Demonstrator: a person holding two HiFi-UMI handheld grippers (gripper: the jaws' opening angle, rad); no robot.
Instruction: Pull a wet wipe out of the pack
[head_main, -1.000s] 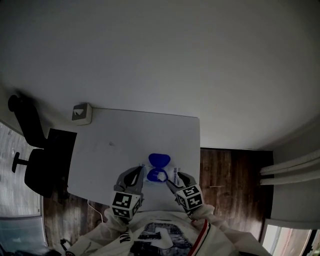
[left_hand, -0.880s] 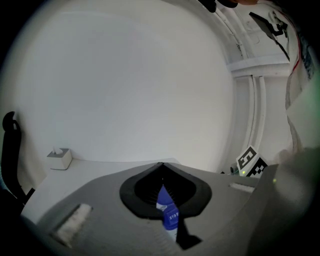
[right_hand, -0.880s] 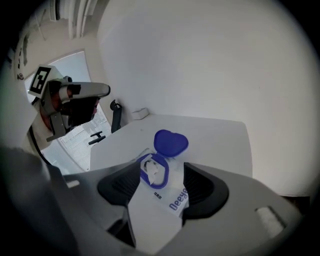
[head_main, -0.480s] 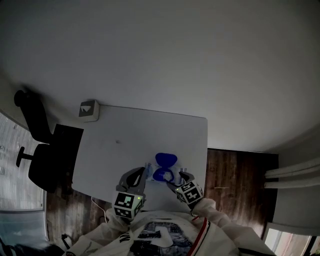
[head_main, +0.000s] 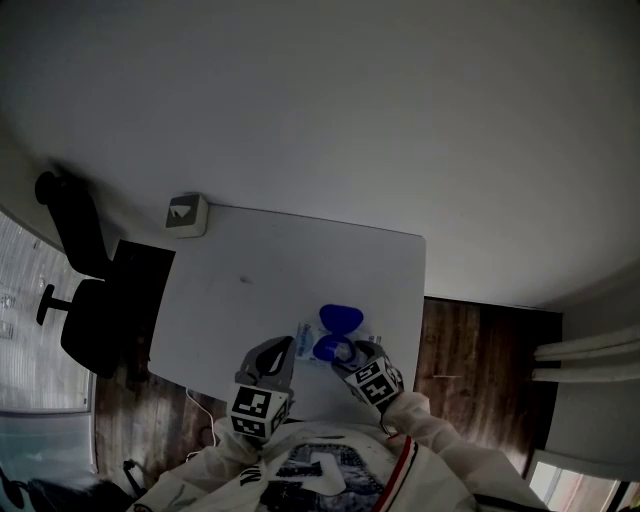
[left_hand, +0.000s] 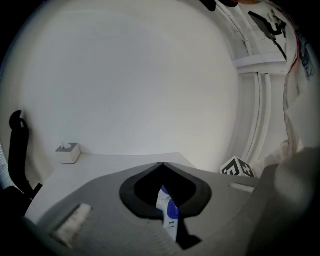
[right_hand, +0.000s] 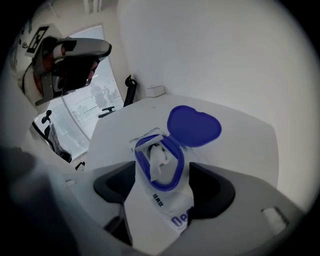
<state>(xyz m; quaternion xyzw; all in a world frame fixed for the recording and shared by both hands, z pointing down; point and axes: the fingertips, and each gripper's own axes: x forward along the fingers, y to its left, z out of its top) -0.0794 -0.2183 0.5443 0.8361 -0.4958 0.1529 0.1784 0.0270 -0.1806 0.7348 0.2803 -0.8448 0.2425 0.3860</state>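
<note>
On the white table (head_main: 280, 270) the pack (right_hand: 165, 205) sits with its blue lid (right_hand: 194, 125) already flipped open, my left gripper (left_hand: 161, 164) pinching its edge, while my right gripper (right_hand: 164, 186), whose jaws have just been opening, straddles it spread and bare, so the wipe (right_hand: 159, 159) poking from the opening is not yet gripped or pulled.

1 wipe pack (right_hand: 161, 202), 2 grippers (head_main: 285, 346) (head_main: 346, 352), 1 table (head_main: 260, 270), 1 chair (head_main: 95, 320), 1 box (head_main: 187, 213).
</note>
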